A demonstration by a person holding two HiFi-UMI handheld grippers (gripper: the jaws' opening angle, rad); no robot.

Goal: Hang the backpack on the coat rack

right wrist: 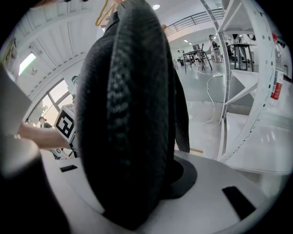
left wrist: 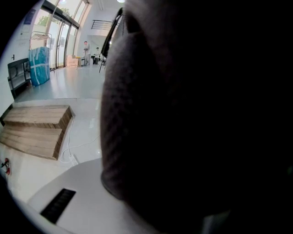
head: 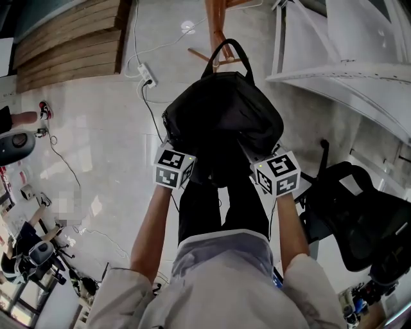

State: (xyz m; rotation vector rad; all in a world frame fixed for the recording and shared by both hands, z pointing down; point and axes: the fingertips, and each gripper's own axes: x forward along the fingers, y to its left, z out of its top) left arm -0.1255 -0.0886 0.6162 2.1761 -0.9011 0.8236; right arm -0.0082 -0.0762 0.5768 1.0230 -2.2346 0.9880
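Note:
A black backpack (head: 221, 119) hangs in front of me, and its top handle (head: 229, 48) loops round a wooden peg (head: 218, 62) of the coat rack (head: 217, 19). My left gripper (head: 176, 153) is shut on the bag's lower left side and my right gripper (head: 265, 157) on its lower right side; the bag hides the fingertips. In the left gripper view the backpack (left wrist: 192, 114) fills most of the picture, over the left gripper (left wrist: 151, 201). In the right gripper view a thick fold of the backpack (right wrist: 128, 119) is pinched in the right gripper (right wrist: 137, 201).
Wooden steps (head: 70, 38) lie at the far left, with a power strip (head: 147, 74) and its cables on the pale floor. A white frame shelf (head: 347, 58) stands to the right of the rack. A black office chair (head: 350, 212) is close on my right.

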